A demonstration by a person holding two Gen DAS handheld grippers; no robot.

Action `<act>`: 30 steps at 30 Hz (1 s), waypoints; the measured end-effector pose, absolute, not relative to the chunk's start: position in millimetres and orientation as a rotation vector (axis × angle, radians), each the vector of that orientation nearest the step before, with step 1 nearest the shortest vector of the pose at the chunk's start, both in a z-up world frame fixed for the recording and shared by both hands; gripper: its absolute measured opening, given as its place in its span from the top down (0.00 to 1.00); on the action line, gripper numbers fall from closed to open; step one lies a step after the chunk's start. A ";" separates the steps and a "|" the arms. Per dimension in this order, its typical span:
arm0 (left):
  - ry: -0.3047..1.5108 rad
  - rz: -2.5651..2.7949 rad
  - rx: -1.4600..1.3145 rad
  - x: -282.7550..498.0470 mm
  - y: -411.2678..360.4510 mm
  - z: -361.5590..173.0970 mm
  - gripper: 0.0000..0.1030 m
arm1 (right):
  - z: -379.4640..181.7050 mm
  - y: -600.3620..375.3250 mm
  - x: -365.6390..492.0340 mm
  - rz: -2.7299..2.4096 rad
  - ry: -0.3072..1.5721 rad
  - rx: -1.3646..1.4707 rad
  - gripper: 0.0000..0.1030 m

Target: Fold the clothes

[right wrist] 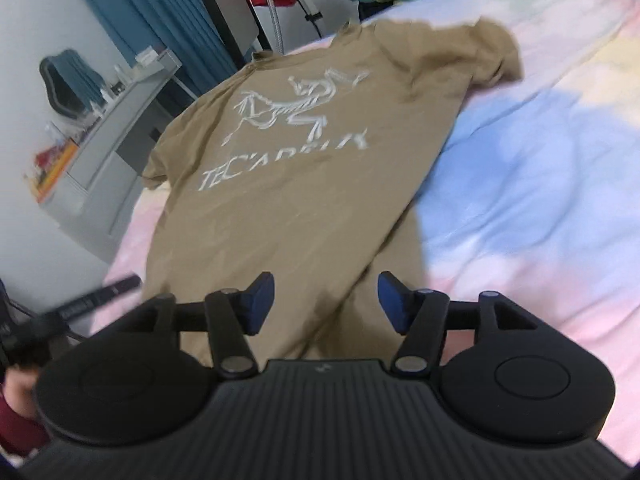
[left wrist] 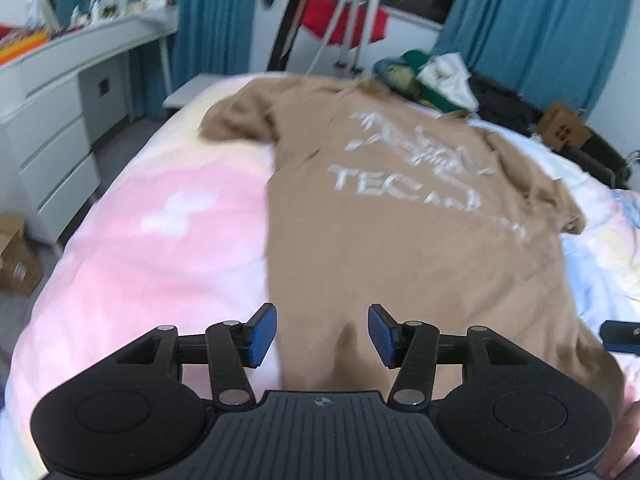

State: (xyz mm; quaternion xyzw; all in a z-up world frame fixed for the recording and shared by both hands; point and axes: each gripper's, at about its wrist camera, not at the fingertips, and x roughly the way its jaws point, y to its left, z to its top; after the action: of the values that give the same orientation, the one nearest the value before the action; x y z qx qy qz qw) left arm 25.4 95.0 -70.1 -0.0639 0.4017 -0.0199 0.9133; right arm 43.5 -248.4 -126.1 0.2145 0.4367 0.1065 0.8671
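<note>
Centrally in both views, a tan T-shirt (left wrist: 400, 232) with a white printed logo is seen spread flat on a pastel pink-and-blue bedspread (left wrist: 160, 216), its hem toward the bottom of the frame and its collar toward the top. At the lower middle of the left wrist view, the left gripper (left wrist: 322, 336) is held with its blue pads spread apart, nothing grasped, over the shirt's hem. Likewise, the right gripper (right wrist: 326, 304) is shown released at the lower middle of its view, above the hem. A white dresser (left wrist: 52, 128) is seen at upper left, teal curtains (left wrist: 532, 20) at the top.
</note>
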 end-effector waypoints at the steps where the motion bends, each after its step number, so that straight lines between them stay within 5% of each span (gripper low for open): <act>1: 0.839 -0.035 -0.130 25.1 95.5 -72.3 0.48 | -133.1 -244.2 45.9 0.214 0.923 0.468 0.42; 9: 0.932 -0.005 -0.114 25.5 95.3 -89.1 0.41 | -174.1 -230.9 63.1 0.185 0.940 0.462 0.43; 10: 0.942 -0.008 -0.112 27.0 94.3 -90.6 0.40 | -175.5 -229.5 64.9 0.193 0.943 0.450 0.46; 13: 0.963 -0.007 -0.107 30.5 91.1 -94.4 0.39 | -179.3 -224.5 68.8 0.216 0.948 0.418 0.79; 16: 0.978 -0.011 -0.114 31.9 90.1 -96.4 0.39 | -175.3 -225.7 66.3 0.246 0.921 0.424 0.92; 27: 1.051 -0.110 -0.164 30.3 87.9 -101.1 0.43 | -140.1 -256.4 45.5 0.285 0.753 0.531 0.94; 30: 1.062 -0.138 -0.163 29.4 85.6 -102.4 0.61 | -134.2 -265.4 44.2 0.271 0.740 0.551 0.94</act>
State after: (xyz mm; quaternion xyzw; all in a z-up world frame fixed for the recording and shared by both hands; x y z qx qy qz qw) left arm 29.4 85.6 -102.4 -0.0775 0.5055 -0.0656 0.8568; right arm 44.2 -265.4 -134.2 0.2652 0.3561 0.1302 0.8865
